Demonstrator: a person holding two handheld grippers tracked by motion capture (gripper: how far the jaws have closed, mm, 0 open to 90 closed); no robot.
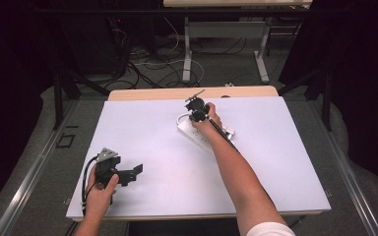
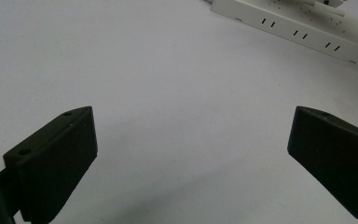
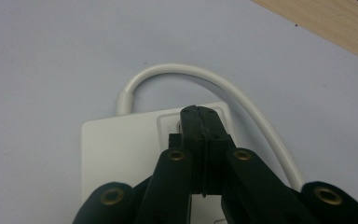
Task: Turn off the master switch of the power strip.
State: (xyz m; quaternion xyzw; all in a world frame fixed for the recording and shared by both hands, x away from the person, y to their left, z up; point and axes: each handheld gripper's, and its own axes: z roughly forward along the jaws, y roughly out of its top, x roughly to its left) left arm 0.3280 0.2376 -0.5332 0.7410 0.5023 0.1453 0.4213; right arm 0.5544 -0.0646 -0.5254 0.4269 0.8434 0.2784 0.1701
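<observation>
Near edge of the flat, matte pale-grey rectangular table top (image 1: 152,147): left hand (image 1: 100,189) holds the black left gripper (image 1: 128,173) w/ grey three-cornered plate on top, low over bare surface at front-left; in the left gripper view its two blocky matte-black jaws stand wide apart, nothing btwn them, just smooth table; black cable loops off the gripper's rear. Mid-table, well apart from that: white rectangular plastic power strip (image 1: 197,133) lying flat, angled diagonally; hard smooth casing, rows of thin dark slot pairs along its long face, seen in the left gripper view (image 2: 298,28). Right forearm reaches across to it; black right gripper (image 1: 195,109) points down at the strip's far end; right gripper view shows jaws pressed fully together, tips (image 3: 199,116) on or just above a raised square panel at the strip's end; can't tell if touching; nothing held. Beyond: round white rubbery cord (image 3: 205,77) arcs out of the strip's end in a smooth curve; past it, light wood table edge (image 3: 326,23).
</observation>
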